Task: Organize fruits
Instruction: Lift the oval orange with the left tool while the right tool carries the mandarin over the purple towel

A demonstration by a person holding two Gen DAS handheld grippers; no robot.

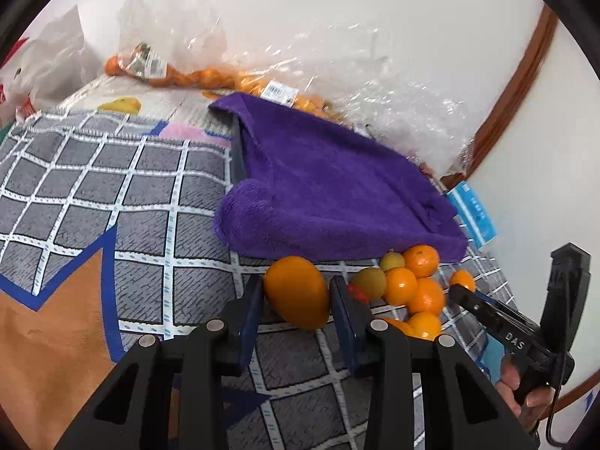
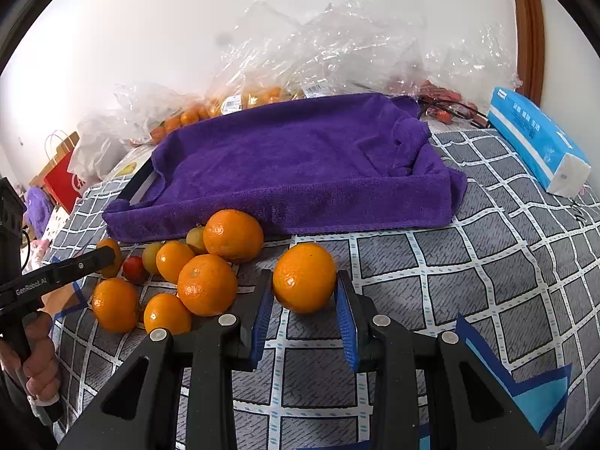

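Observation:
In the left wrist view my left gripper (image 1: 296,292) is shut on an orange (image 1: 296,290), held just above the checked cloth. A pile of several oranges (image 1: 412,288) with small yellow-green fruits lies to its right. In the right wrist view my right gripper (image 2: 304,290) is shut on an orange (image 2: 303,277), its blue pads against both sides. The pile (image 2: 206,285) lies left of it, with a small red fruit (image 2: 134,269). A tray draped in a purple towel (image 2: 300,165) stands behind the fruit; it also shows in the left wrist view (image 1: 330,187).
A grey checked cloth (image 2: 487,262) covers the table. Clear plastic bags with bagged oranges (image 1: 195,75) lie along the wall. A blue tissue pack (image 2: 536,142) sits at the right. A red paper bag (image 2: 60,183) stands at the far left.

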